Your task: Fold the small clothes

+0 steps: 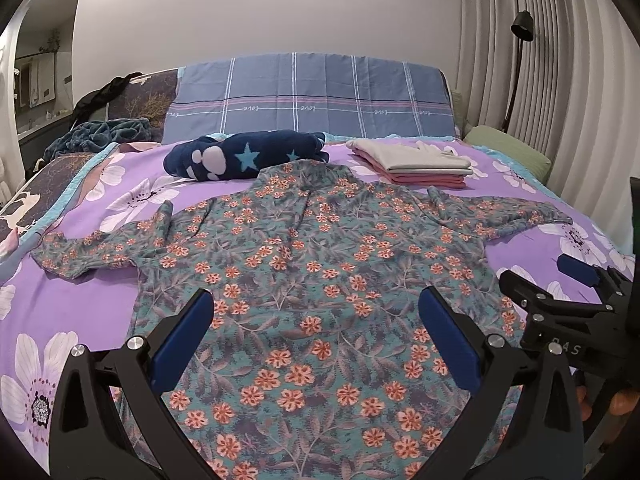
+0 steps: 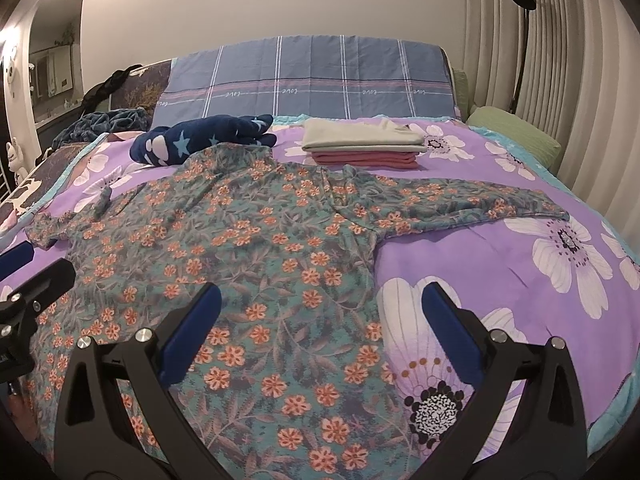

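We are holding both grippers above a floral long-sleeved top [image 1: 304, 264] that is lying flat, sleeves spread, on the purple flowered bedspread [image 2: 500, 280]. Our left gripper [image 1: 318, 312] is hovering over the middle of the top's lower half, jaws spread wide and gripping nothing. Our right gripper [image 2: 320, 304] is hanging just as wide open and empty over the top's right hem edge, one finger above the fabric, the other above bare bedspread. Beyond the collar, a navy star-print fleece bundle [image 1: 244, 156] and a folded stack of grey and pink clothes [image 2: 364, 146] are resting
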`<control>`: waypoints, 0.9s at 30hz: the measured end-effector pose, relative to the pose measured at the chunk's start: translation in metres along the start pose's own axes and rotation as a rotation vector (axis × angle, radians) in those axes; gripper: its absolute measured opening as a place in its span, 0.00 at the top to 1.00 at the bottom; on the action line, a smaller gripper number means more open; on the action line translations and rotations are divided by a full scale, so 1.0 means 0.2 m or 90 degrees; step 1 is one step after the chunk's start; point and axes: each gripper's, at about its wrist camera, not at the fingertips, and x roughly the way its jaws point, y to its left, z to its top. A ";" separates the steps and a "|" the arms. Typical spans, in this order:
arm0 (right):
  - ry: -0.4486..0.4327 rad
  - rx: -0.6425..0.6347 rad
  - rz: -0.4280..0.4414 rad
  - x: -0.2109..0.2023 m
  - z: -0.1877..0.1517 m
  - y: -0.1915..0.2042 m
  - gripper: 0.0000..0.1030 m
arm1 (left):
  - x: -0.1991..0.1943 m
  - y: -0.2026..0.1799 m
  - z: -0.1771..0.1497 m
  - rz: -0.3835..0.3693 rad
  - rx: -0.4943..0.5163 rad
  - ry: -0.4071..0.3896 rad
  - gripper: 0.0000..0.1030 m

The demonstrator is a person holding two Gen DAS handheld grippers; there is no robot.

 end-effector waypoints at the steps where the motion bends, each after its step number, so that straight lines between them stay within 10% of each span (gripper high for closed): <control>1: 0.002 -0.002 -0.001 0.01 0.00 0.01 0.02 | 0.00 0.01 0.00 0.000 0.001 -0.001 0.01; 21: 0.071 -0.053 0.001 0.25 0.01 0.22 0.02 | 0.17 0.43 0.01 -0.071 -0.133 0.048 0.01; 27: 0.086 -0.097 -0.012 0.34 0.01 0.31 0.02 | 0.30 1.02 0.02 0.009 -0.287 0.057 0.06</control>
